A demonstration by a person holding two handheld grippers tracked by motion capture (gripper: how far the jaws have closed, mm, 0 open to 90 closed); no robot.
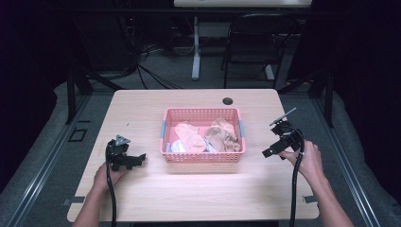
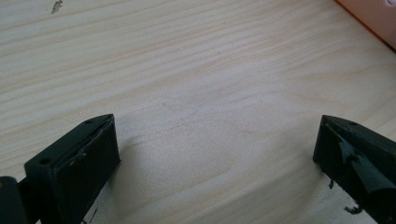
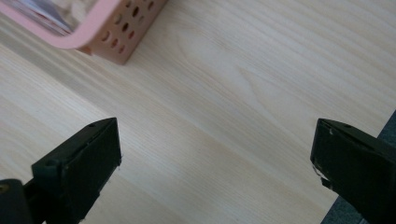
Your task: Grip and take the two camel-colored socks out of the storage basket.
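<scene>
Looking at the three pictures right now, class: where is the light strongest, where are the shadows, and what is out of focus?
High view: the table is brightly lit, the room behind dark. Left gripper view: soft shadows beside the jaws, wood grain sharp. Right gripper view: the pink basket is blurred at the top left and casts a shadow band.

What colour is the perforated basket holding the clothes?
Pink. The basket shows best in the high view, with grey handles on its two short sides.
</scene>
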